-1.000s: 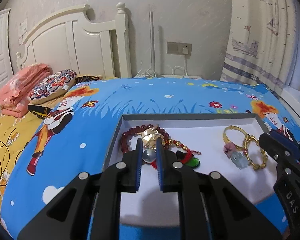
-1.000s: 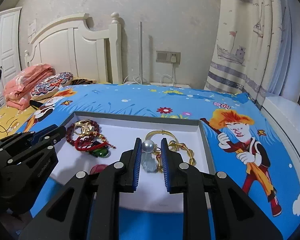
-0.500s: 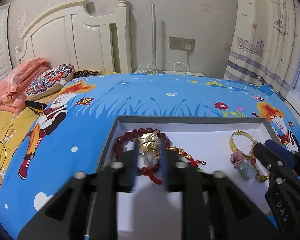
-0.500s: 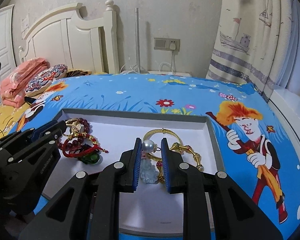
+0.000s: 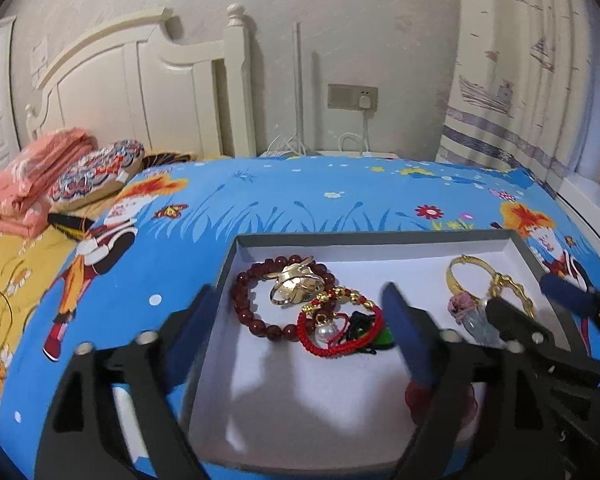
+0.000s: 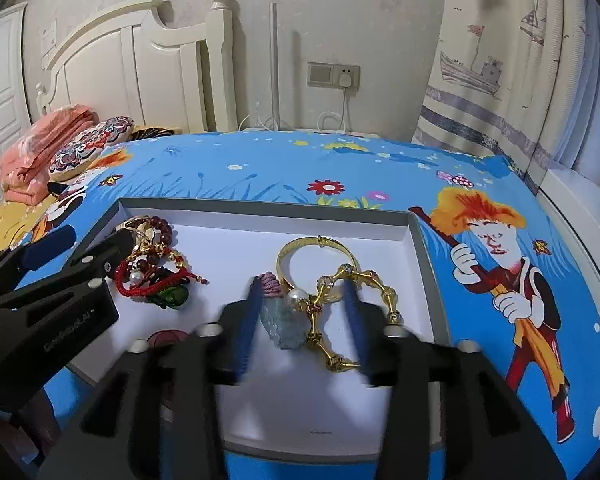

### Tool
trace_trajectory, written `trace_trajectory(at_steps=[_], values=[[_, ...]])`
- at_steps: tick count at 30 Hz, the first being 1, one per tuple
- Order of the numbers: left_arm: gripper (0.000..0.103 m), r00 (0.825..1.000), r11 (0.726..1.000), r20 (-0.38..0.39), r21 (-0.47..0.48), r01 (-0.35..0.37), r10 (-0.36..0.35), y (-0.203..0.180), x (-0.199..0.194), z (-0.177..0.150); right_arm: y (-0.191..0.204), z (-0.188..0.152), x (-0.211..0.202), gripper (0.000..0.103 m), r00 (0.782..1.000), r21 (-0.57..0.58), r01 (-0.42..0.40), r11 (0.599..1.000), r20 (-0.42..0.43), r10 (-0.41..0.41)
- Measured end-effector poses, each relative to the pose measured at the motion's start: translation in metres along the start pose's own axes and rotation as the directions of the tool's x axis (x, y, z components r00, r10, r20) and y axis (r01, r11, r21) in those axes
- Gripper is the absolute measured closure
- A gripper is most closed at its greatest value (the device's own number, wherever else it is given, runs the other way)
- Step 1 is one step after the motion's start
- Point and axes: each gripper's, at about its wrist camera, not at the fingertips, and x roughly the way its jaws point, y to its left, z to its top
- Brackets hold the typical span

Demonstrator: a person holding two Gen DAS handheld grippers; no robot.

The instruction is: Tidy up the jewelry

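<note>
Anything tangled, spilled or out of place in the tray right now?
Nothing spilled. The red cord bracelet lies tangled over the dark red bead bracelet at the white tray's left; a red disc sits alone near the front edge.

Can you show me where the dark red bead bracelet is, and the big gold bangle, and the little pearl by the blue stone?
Dark red bead bracelet (image 5: 247, 307): left wrist view, on its left beads.
Gold bangle (image 6: 284, 254): right wrist view, on its left curve.
Pearl (image 6: 295, 297): right wrist view, on the bead itself.
</note>
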Motion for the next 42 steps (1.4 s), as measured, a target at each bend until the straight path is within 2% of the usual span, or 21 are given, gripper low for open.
trace_trajectory(at_steps=[3, 4, 8, 11, 17, 25, 29, 42], values=[[0.006, 1.000, 1.000, 0.010, -0.018, -0.022, 0.022, 0.006, -0.015, -0.004, 0.002, -0.001, -0.010, 0.042, 1.000, -0.030, 0.016, 0.999, 0.022, -0.015], [0.005, 1.000, 0.999, 0.011, -0.029, -0.022, 0.022, 0.008, -0.019, -0.005, 0.001, -0.001, -0.013, 0.041, 1.000, -0.035, 0.018, 0.999, 0.022, -0.017], [0.005, 1.000, 0.995, -0.008, -0.095, 0.009, -0.009, 0.024, -0.038, -0.013, -0.003, -0.009, -0.030, 0.025, 1.000, -0.039, 0.030, 0.999, 0.005, -0.030], [0.005, 0.999, 0.995, -0.029, -0.097, -0.028, 0.025, 0.028, -0.049, -0.018, -0.008, -0.015, -0.045, 0.019, 1.000, -0.016, 0.019, 1.000, -0.010, -0.019], [0.005, 0.999, 0.997, -0.029, -0.073, -0.027, 0.024, 0.027, -0.072, -0.028, -0.022, -0.026, -0.069, 0.019, 0.999, 0.048, -0.023, 0.999, -0.039, 0.025], [0.005, 0.998, 1.000, -0.066, -0.021, -0.012, 0.010, 0.009, -0.087, -0.031, -0.024, -0.026, -0.090, 0.019, 1.000, 0.026, 0.009, 1.000, -0.028, -0.008], [0.005, 0.998, 0.999, -0.054, 0.007, -0.042, 0.042, 0.001, -0.093, -0.028, -0.021, -0.025, -0.097, 0.019, 1.000, 0.010, 0.011, 1.000, -0.023, -0.011], [0.005, 0.998, 1.000, -0.062, 0.013, -0.019, 0.020, -0.003, -0.097, -0.030, -0.018, -0.026, -0.107, 0.019, 0.999, -0.018, 0.035, 0.999, -0.011, -0.035]])
